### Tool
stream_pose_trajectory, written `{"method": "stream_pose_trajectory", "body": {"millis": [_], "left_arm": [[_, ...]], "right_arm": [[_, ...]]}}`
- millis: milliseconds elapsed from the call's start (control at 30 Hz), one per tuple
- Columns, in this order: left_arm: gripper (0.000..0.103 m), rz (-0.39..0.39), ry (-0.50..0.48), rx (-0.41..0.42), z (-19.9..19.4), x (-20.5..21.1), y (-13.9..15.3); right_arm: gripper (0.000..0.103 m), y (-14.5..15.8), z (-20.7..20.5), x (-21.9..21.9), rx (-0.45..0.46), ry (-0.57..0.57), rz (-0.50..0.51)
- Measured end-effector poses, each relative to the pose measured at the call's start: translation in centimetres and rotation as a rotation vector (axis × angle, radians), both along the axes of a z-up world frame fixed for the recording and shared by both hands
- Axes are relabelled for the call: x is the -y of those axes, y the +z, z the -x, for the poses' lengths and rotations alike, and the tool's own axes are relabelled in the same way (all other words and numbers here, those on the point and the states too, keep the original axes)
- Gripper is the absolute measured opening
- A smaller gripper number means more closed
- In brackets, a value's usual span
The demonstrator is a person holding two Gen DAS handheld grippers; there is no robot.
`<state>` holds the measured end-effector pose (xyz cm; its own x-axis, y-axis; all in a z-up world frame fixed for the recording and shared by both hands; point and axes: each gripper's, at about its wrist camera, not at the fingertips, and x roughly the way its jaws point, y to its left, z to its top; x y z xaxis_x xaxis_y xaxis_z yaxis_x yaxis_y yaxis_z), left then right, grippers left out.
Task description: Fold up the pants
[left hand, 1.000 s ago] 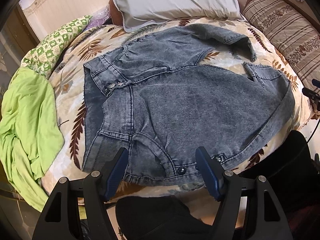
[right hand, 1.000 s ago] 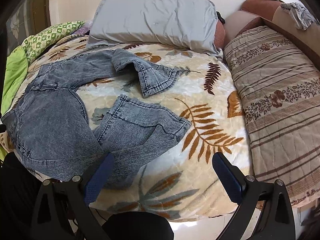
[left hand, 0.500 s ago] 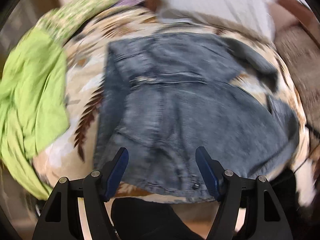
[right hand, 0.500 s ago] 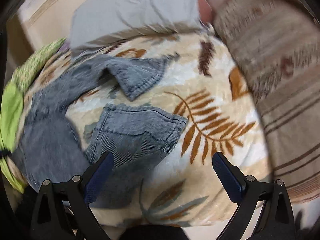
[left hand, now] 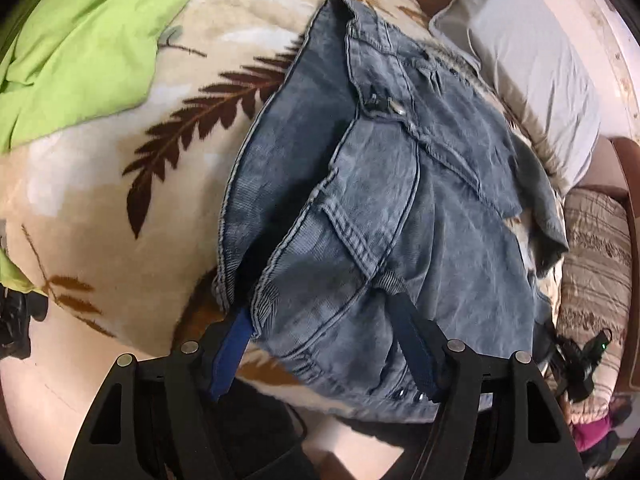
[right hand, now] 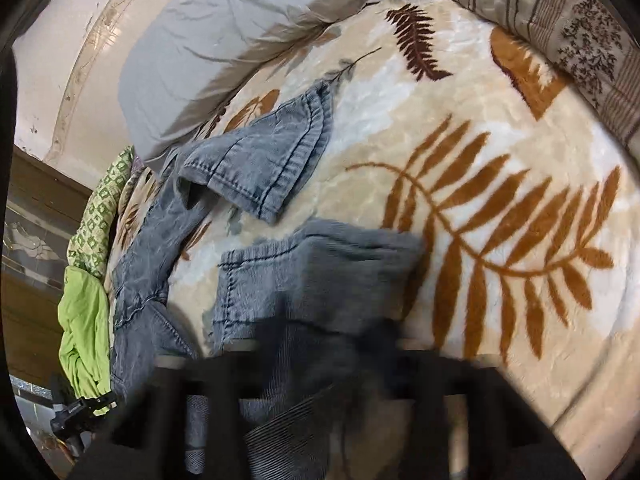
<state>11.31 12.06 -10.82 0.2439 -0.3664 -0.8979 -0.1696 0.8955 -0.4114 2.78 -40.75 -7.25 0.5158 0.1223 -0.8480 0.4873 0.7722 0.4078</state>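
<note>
Grey-blue denim pants (left hand: 400,200) lie spread on a leaf-patterned blanket (left hand: 100,200). In the left wrist view my left gripper (left hand: 324,340) is down at the near waistband corner. Its jaws are closing, still wide, with the waistband and pocket between them. One blue pad (left hand: 228,356) sits partly under the denim edge. In the right wrist view my right gripper (right hand: 332,344) is a dark blur over the near leg end (right hand: 320,272). Its jaws are closing and nearly together, with ribbed denim bunched between them. The other leg's hem (right hand: 272,168) lies folded over farther back.
A lime green cloth (left hand: 80,40) lies crumpled left of the pants. A grey pillow (left hand: 520,60) lies along the wall. A brown striped cushion (right hand: 560,20) borders the blanket on the right. The bed's near edge runs just under both grippers.
Both grippers dropped toward the bed and rolled, tilting the views. The left now straddles the waistband corner. The right's wide-open jaws have closed in on the near leg end.
</note>
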Motion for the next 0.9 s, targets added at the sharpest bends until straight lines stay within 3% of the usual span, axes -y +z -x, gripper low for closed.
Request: {"method": "stream_pose_trajectory", "body": {"millis": [33, 67, 100, 200, 267, 433, 500, 567, 600, 633, 667, 700, 733, 800, 900], "left_arm": [[0.052, 0.001, 0.016, 0.013, -0.1, -0.1, 0.3], [0.029, 0.004, 0.025, 0.023, 0.0, -0.2, 0.5], [0.015, 0.006, 0.027, 0.030, 0.2, -0.3, 0.9], [0.015, -0.003, 0.025, 0.055, 0.5, -0.5, 2.0], [0.015, -0.044, 0.015, 0.055, 0.9, -0.2, 2.1], [0.015, -0.090, 0.013, -0.018, 2.1, -0.2, 0.5], [0.015, -0.107, -0.001, -0.013, 2.4, -0.4, 0.8], [0.015, -0.110, -0.048, 0.023, 3.1, -0.8, 2.2], [0.015, -0.101, -0.075, 0.053, 3.4, -0.9, 3.1], [0.016, -0.099, -0.108, 0.095, 3.6, -0.9, 4.4], [0.018, -0.098, -0.123, 0.122, 3.7, -1.0, 5.2], [0.025, -0.096, -0.139, 0.152, 3.5, -1.0, 6.2], [0.031, -0.098, -0.148, 0.174, 3.0, -0.9, 7.0], [0.061, -0.124, -0.145, 0.186, 1.8, -0.9, 7.5], [0.062, -0.143, -0.155, 0.136, -1.3, 0.6, 6.1]], "right_arm": [[0.010, 0.5, 0.1, 0.2, 0.024, -0.003, -0.011], [0.010, 1.6, 0.5, 0.2, 0.066, -0.008, 0.000], [0.010, 3.0, 1.0, 0.2, 0.111, -0.011, 0.021], [0.010, 6.7, 3.4, 0.3, 0.227, -0.036, 0.086], [0.010, 7.8, 5.6, 0.9, 0.234, -0.066, 0.147], [0.012, 3.4, 10.8, 2.8, 0.070, -0.144, 0.116], [0.025, 1.8, 12.1, 3.2, 0.011, -0.152, 0.088], [0.028, 1.9, 13.1, 3.4, -0.024, -0.160, 0.106], [0.029, 3.2, 13.8, 3.7, -0.016, -0.181, 0.160], [0.032, 4.6, 14.0, 3.9, 0.005, -0.198, 0.213], [0.044, 5.6, 14.2, 4.1, 0.026, -0.205, 0.247], [0.062, 6.9, 14.0, 4.3, 0.060, -0.205, 0.285], [0.070, 7.7, 13.0, 4.5, 0.087, -0.178, 0.301], [0.074, 7.6, 10.4, 4.5, 0.081, -0.092, 0.288], [0.073, 4.6, 4.2, 3.8, 0.010, 0.061, 0.267]]}}
